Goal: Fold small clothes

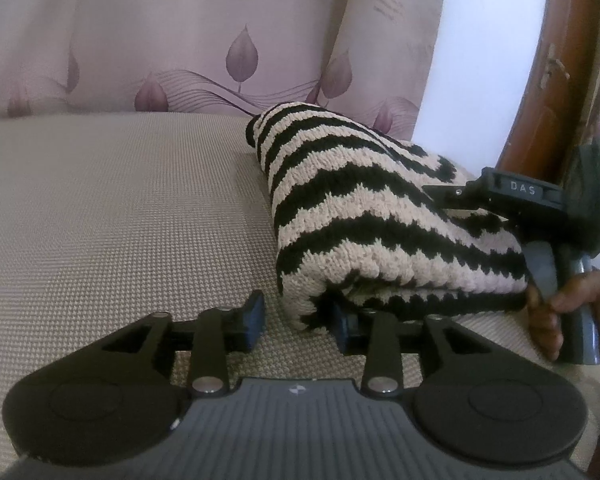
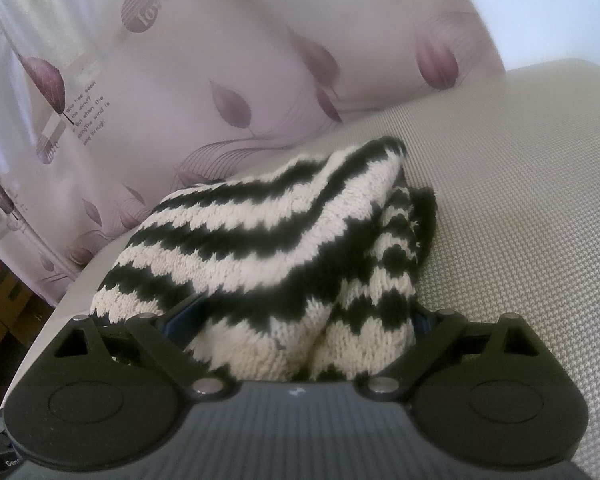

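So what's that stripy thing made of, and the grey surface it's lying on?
The striped garment looks like chunky knitted yarn, wool or acrylic; the cream and black stitches show as loops, matte and fuzzy. The surface beneath looks like woven or mesh fabric, probably synthetic: a fine regular grid of tiny dots, matte beige-grey, and it dips softly like padding.

We note a chunky, rough knit garment [image 1: 364, 216] of woolly yarn on a matt, coarse-woven fabric surface [image 1: 112, 216]. The left gripper [image 1: 298, 320] is matt black plastic (with shiny metal pivot pins). The curtain [image 1: 160, 32] is smooth printed cloth.
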